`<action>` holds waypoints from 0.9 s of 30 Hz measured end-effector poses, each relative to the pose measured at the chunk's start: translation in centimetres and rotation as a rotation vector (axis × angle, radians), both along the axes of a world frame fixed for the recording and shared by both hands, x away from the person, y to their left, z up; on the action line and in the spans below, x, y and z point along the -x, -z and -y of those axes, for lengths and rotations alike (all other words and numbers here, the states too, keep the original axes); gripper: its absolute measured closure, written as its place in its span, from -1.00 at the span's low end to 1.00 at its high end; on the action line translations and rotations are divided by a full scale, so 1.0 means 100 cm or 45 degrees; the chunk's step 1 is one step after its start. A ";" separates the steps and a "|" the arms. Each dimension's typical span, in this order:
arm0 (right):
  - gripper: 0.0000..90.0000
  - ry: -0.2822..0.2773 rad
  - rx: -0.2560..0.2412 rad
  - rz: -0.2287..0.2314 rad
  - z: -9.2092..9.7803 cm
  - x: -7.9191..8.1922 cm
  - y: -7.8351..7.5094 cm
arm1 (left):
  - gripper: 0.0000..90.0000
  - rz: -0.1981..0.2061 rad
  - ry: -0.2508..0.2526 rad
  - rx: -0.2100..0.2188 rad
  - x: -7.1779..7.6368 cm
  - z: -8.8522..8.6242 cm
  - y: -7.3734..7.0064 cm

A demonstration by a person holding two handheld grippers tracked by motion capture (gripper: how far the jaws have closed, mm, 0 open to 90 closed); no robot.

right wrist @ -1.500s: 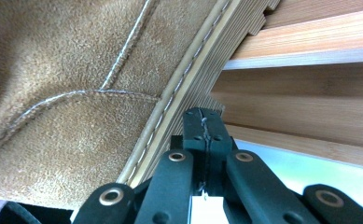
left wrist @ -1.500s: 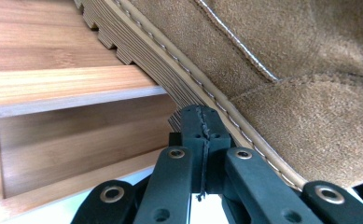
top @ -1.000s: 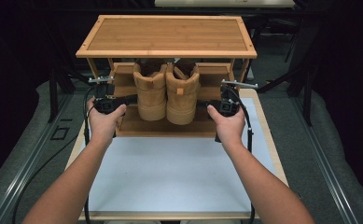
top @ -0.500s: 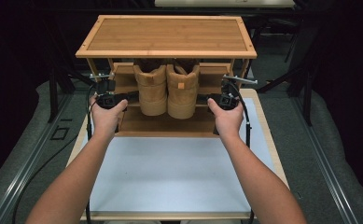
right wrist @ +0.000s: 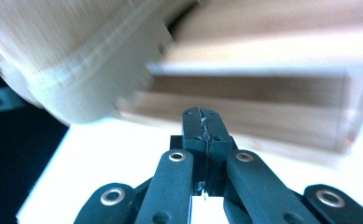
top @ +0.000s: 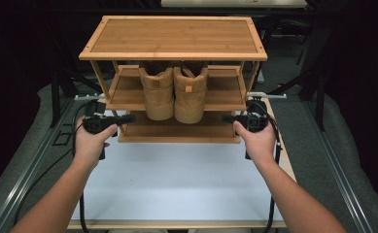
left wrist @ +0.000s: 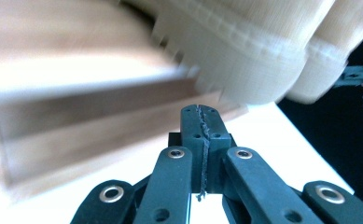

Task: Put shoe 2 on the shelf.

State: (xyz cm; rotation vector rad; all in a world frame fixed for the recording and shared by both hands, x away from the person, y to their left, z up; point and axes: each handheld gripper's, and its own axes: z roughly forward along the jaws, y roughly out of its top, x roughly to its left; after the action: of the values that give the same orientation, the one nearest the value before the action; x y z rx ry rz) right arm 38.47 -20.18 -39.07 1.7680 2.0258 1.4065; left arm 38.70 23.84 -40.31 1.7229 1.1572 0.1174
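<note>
We see a three-tier wooden shoe rack at the far end of the white table, with a pair of tan boots side by side on its middle shelf, heels toward us and overhanging the front edge; the bottom shelf looks bare. The left gripper and right gripper sit at either end of the bottom shelf's front edge, and in the gripper views each pair of jaws is pressed together with nothing between them. We judge the boots stiff-soled, soft-collared, fairly heavy — best taken at the heel collar — and the rack rigid but top-heavy.
</note>
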 end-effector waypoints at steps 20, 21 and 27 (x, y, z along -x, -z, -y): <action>0.82 0.053 0.171 -0.134 0.046 0.074 0.108 | 0.54 -0.072 -0.170 -0.118 0.064 -0.073 0.115; 0.79 0.071 0.181 -0.119 0.047 0.077 0.113 | 0.49 -0.070 -0.175 -0.128 0.066 -0.073 0.120; 0.45 0.136 0.211 -0.071 0.056 0.092 0.138 | 0.18 -0.063 -0.193 -0.150 0.076 -0.077 0.143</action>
State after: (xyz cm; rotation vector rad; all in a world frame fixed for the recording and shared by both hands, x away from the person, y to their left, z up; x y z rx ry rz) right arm 29.29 -25.78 -52.87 1.8333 1.9775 1.1362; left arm 31.11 31.51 -54.63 1.7477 1.3403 0.2406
